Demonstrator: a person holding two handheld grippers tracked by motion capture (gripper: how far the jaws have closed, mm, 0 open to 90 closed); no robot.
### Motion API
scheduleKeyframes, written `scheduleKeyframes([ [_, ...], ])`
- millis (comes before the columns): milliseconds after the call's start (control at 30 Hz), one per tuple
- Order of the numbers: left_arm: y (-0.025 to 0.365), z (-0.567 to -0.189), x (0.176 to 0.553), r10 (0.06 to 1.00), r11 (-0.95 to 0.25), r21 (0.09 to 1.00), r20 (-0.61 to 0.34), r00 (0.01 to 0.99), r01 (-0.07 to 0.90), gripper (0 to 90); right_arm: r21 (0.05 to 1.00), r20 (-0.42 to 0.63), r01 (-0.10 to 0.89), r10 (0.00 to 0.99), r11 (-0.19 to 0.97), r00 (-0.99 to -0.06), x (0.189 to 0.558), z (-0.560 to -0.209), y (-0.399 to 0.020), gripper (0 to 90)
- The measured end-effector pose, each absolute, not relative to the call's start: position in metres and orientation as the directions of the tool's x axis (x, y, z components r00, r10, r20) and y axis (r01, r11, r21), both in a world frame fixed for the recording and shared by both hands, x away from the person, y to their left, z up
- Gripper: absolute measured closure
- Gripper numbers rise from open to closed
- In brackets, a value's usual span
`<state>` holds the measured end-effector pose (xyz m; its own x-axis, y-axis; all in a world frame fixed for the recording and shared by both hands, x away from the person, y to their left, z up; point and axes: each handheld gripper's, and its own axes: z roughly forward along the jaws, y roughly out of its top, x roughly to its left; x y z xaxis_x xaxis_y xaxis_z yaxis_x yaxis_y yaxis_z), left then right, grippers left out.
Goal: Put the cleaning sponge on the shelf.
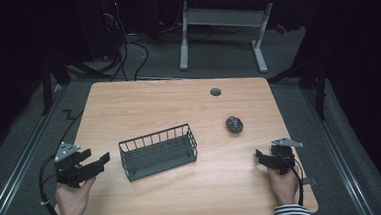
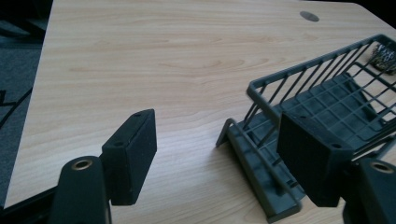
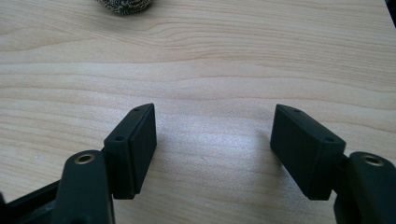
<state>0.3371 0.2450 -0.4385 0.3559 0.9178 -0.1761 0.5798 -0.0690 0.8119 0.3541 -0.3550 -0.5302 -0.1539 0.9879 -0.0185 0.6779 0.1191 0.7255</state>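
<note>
Left hand [image 1: 73, 199] angles its fingers (spread) toward basket [image 1: 158, 152]

Wooden table [image 1: 184, 195] — grommet hole [image 1: 215, 92]; white-legged desk [image 1: 220, 15] beyond.

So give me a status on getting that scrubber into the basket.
Nothing looks done: the dark wire basket sits empty mid-table and the round steel-wool scrubber lies apart on the pale wooden table. Both the left hand-held gripper and right hand-held gripper are open, holding nothing. Grasping and placing remain.
</note>
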Motion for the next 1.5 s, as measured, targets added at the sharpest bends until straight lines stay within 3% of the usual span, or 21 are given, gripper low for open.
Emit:
scheduleKeyframes([
  [367,0.217,-0.420,0.349,0.900,-0.132,0.811,-0.144,0.412,0.570,29.2,0.725,-0.019,0.678,0.988,0.121,-0.156,0.354,-0.530,-0.355,31.4],
  [833,0.196,-0.438,0.367,0.904,-0.181,0.753,-0.126,0.409,0.633,33.8,0.725,-0.018,0.678,0.988,0.120,-0.155,0.354,-0.530,-0.355,31.2],
  [1500,0.187,-0.452,0.374,0.899,-0.194,0.743,-0.128,0.419,0.641,50.9,0.725,-0.017,0.679,0.988,0.120,-0.156,0.354,-0.530,-0.355,31.0],
])
